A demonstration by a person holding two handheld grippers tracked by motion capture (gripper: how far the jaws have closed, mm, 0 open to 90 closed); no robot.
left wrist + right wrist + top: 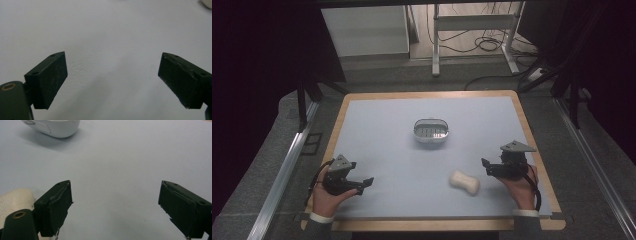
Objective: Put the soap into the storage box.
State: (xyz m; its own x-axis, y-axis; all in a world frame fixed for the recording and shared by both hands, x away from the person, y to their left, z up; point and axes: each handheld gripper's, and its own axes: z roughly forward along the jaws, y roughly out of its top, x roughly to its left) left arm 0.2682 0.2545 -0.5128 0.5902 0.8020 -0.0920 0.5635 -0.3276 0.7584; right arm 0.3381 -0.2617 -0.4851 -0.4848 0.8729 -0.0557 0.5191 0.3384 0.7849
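Observation:
A cream bar of soap (464,182) lies on the pale blue mat toward the front right. A white oval soap dish (431,130) with a slotted bottom sits near the mat's middle. My right gripper (487,167) is held low just right of the soap, open and empty; in the right gripper view the soap (14,202) shows beside the left jaw and the dish (53,127) lies at the top left. My left gripper (365,184) rests near the front left of the mat, open with nothing between its fingers (47,78).
The mat lies on a wooden-edged table (427,94) with grey carpet around it. Metal rails run along both sides. A white frame stand (472,30) and cables are on the floor beyond the far edge.

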